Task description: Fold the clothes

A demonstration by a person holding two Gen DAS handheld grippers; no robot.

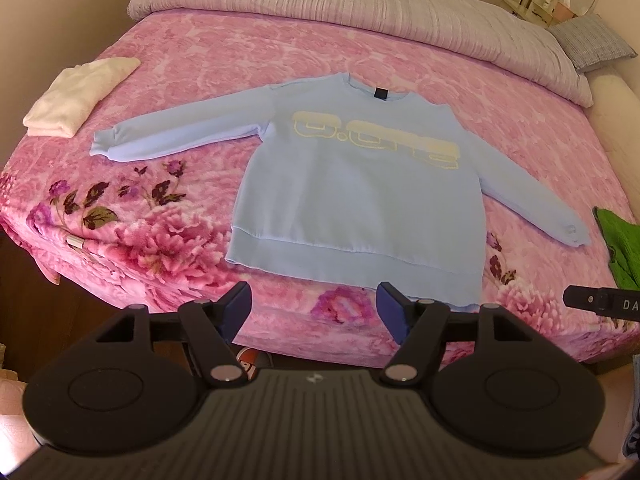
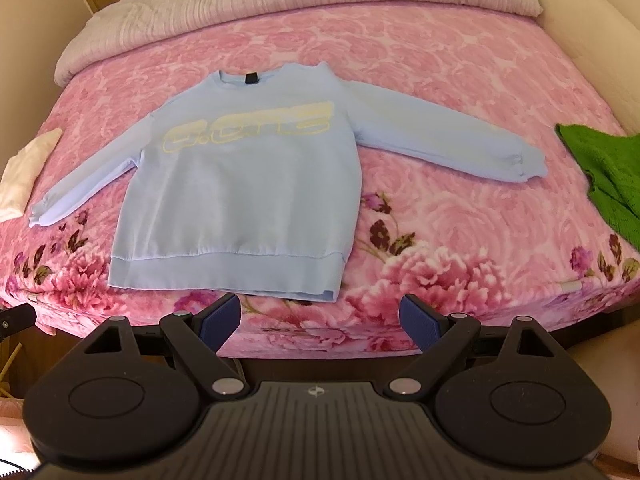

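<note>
Your light-blue sweatshirt [image 1: 360,196] lies flat and face up in the middle of the pink floral bed [image 1: 208,56], both sleeves spread wide, so no fold is made on it yet. A folded cream garment [image 1: 76,96] sits beyond its left sleeve and a green knit [image 2: 604,168] waits past its right cuff. Your left claw [image 1: 314,306] and right claw [image 2: 320,314] both hang released and empty just short of its hem.

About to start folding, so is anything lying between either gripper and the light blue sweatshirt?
Nothing visible. The light blue sweatshirt lies flat on the pink floral blanket, hem nearest the open left gripper and right gripper. The folded white cloth and green garment lie aside.
</note>
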